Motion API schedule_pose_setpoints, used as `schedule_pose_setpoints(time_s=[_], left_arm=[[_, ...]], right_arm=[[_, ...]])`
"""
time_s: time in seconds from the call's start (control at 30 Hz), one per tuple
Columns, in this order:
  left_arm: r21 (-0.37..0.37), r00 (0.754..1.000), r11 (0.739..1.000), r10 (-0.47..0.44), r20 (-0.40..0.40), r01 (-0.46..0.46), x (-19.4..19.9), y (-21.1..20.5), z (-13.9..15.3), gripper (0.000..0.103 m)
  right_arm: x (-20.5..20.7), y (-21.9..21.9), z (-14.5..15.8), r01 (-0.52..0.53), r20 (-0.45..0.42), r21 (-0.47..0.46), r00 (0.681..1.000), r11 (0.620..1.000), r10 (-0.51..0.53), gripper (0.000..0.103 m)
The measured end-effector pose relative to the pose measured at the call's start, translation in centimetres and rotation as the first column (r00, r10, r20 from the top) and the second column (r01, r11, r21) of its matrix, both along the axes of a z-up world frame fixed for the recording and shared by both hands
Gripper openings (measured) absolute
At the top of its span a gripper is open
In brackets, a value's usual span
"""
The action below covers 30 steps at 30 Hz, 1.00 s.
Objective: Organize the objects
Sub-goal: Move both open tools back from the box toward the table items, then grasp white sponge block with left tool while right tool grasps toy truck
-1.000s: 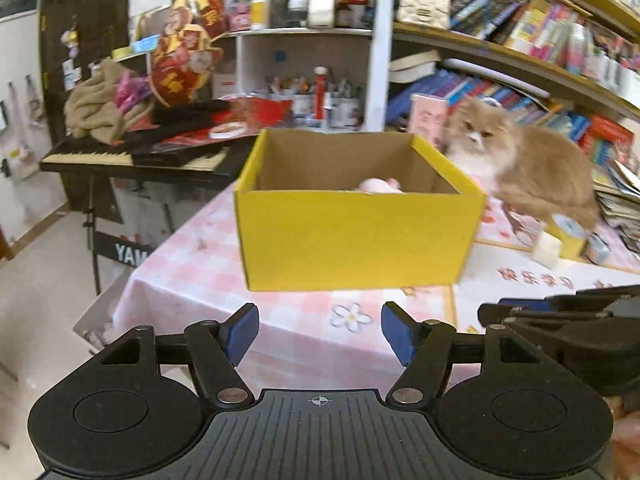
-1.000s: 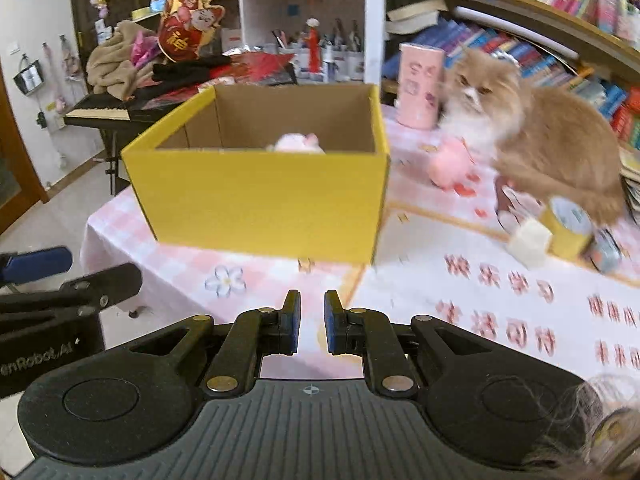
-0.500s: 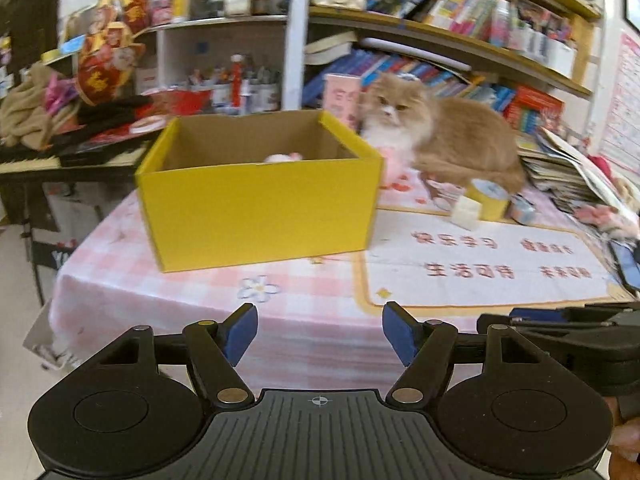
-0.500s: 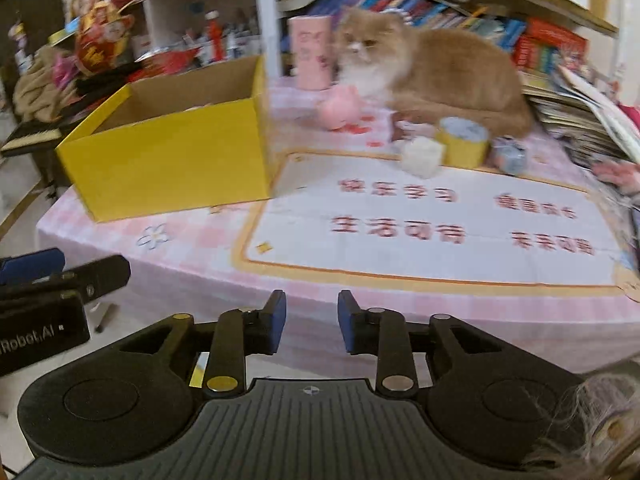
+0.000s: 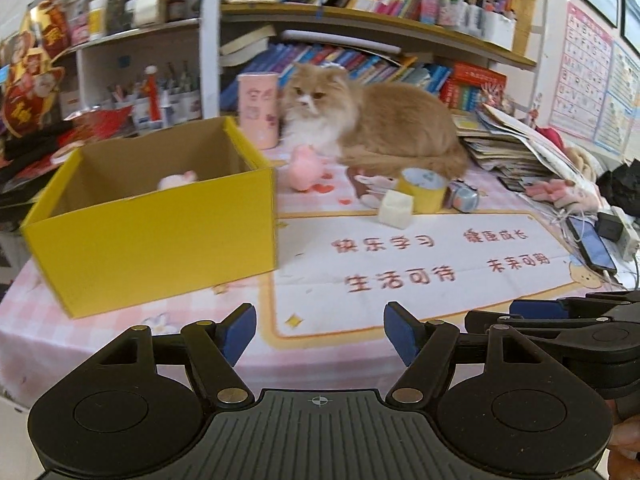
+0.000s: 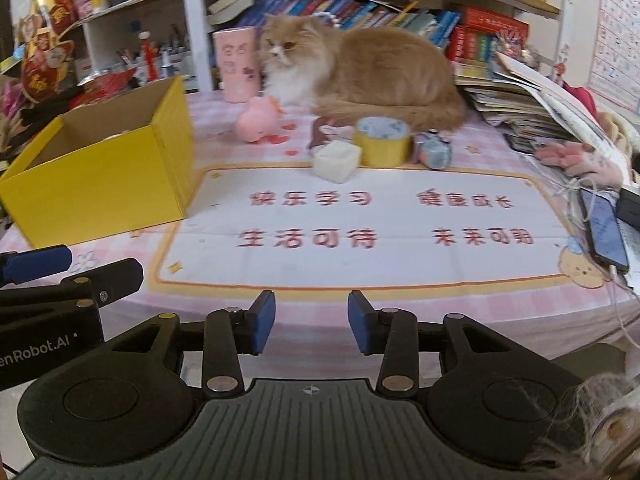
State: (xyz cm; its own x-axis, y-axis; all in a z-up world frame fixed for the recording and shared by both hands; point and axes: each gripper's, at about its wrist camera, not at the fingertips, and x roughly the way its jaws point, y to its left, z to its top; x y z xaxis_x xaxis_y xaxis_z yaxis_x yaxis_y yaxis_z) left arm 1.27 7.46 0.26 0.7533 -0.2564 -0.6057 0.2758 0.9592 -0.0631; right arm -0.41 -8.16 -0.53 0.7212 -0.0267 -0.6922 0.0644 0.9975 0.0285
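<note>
Hovering short of the table (image 6: pixel 320 320), the right gripper (image 6: pixel 311 324) has just been opening its jaws, with nothing between them. The left gripper (image 5: pixel 320 334) is spread wider, also empty. Ahead and left of both sits the yellow box (image 5: pixel 160 236); beyond the jaws lie a white cube (image 6: pixel 336 162), yellow tape roll (image 6: pixel 384 144) and pink toy (image 6: pixel 256 120).

Pink toy (image 5: pixel 178 179) half hidden inside yellow box (image 5: pixel 160 244); phone (image 6: pixel 606 226) partly covered
</note>
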Motion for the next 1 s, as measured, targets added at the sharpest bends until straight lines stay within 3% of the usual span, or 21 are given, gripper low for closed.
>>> schedule_pose_setpoints(time_s=[0.13, 0.47, 0.67, 1.0], left_arm=[[0.014, 1.000, 1.000, -0.022, -0.003, 0.022, 1.4, -2.2, 0.1, 0.072], [0.025, 0.999, 0.999, -0.043, -0.026, 0.044, 5.1, -7.3, -0.5, 0.080], [0.026, 0.999, 1.000, -0.015, -0.043, 0.016, 7.7, -9.6, -1.0, 0.080], [0.048, 0.997, 0.998, 0.042, -0.067, -0.039, 13.0, -13.3, -1.6, 0.080]], right_arm=[[1.4, -2.2, -0.1, 0.041, -0.017, -0.005, 0.999, 0.999, -0.041, 0.046], [5.3, -7.4, -0.5, 0.071, -0.059, -0.005, 0.996, 0.997, -0.072, 0.047], [8.0, -10.8, -0.8, 0.092, -0.067, 0.013, 0.994, 0.996, -0.091, 0.049], [13.3, -15.1, -1.6, 0.040, -0.072, 0.050, 0.997, 0.998, -0.037, 0.053]])
